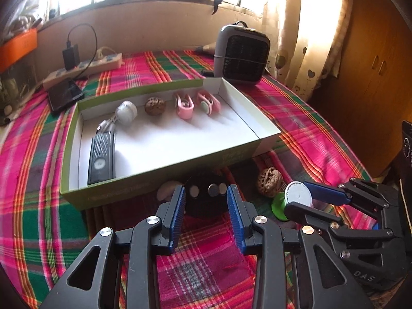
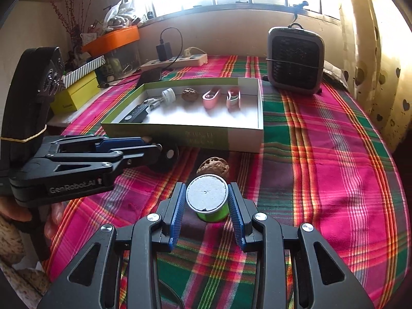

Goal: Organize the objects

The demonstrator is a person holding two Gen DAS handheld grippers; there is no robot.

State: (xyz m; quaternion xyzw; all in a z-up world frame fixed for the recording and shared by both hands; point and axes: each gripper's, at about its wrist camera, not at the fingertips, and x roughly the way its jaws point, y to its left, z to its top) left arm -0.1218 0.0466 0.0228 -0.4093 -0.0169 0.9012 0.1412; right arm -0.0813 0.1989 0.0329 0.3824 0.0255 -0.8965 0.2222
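The spool (image 2: 208, 200) is a short green cylinder with a flat white top disc; it stands upright on the cloth (image 2: 322, 154), near the box (image 2: 180, 134). The right gripper (image 2: 207, 200) grips it, both ribbed blue pads pressed to its sides. The left gripper (image 1: 206, 200) stands apart-jawed around a black round disc (image 1: 206, 200) with small silver and white buttons on top; whether the pads touch it cannot be told.

A wrinkled brown walnut (image 2: 212, 166) lies just beyond the spool, between it and the box wall. The box is shallow, with green outer walls, a white interior and an open top. Along its far wall: a white round cap (image 1: 126, 112), a second walnut (image 1: 154, 105), two pink clips (image 1: 182, 106). A black ribbed remote (image 1: 101, 158) lies at its left wall. The centre and right of the floor are bare.

The cloth is woven plaid in pink, green and orange. A heater (image 2: 296, 59) stands behind the box.
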